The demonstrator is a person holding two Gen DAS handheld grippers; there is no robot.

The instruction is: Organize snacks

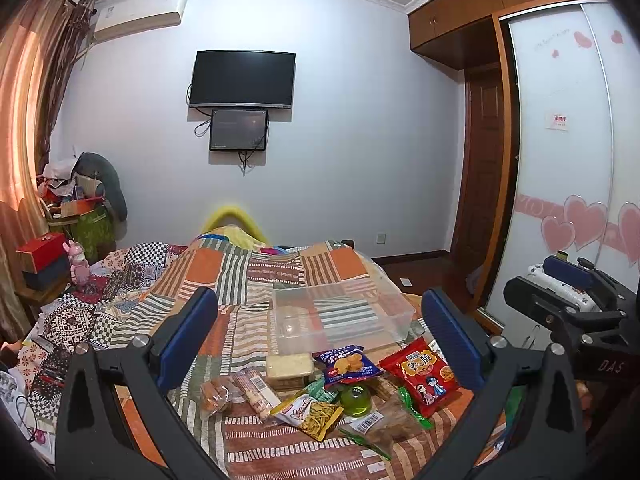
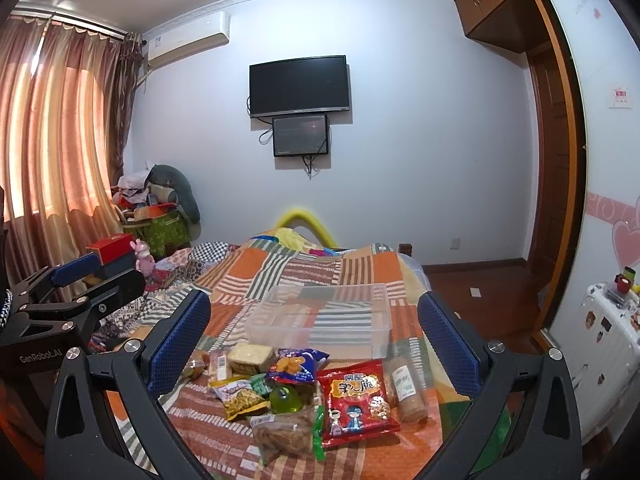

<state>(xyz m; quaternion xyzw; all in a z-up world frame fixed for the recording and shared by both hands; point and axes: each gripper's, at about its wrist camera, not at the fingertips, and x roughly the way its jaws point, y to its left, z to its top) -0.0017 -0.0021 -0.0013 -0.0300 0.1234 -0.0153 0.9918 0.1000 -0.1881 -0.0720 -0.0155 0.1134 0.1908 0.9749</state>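
Several snack packets lie in a heap on the patchwork bedspread (image 1: 256, 276): a red packet (image 1: 422, 374) (image 2: 357, 400), a blue chip bag (image 1: 347, 364) (image 2: 296, 365), a yellow packet (image 1: 310, 416) (image 2: 240, 396), a green jelly cup (image 1: 355, 400) (image 2: 285, 399), a pale cracker block (image 1: 289, 366) (image 2: 252, 356). A clear plastic bin (image 1: 344, 316) (image 2: 320, 318) stands empty just beyond them. My left gripper (image 1: 320, 336) is open above the heap. My right gripper (image 2: 314, 338) is open too, holding nothing.
A bottle-shaped packet (image 2: 406, 386) lies right of the red packet. Clutter and boxes (image 2: 120, 252) stand left of the bed. A white suitcase (image 2: 604, 344) stands at the right by the wardrobe door (image 1: 568, 152). A TV (image 1: 242, 80) hangs on the far wall.
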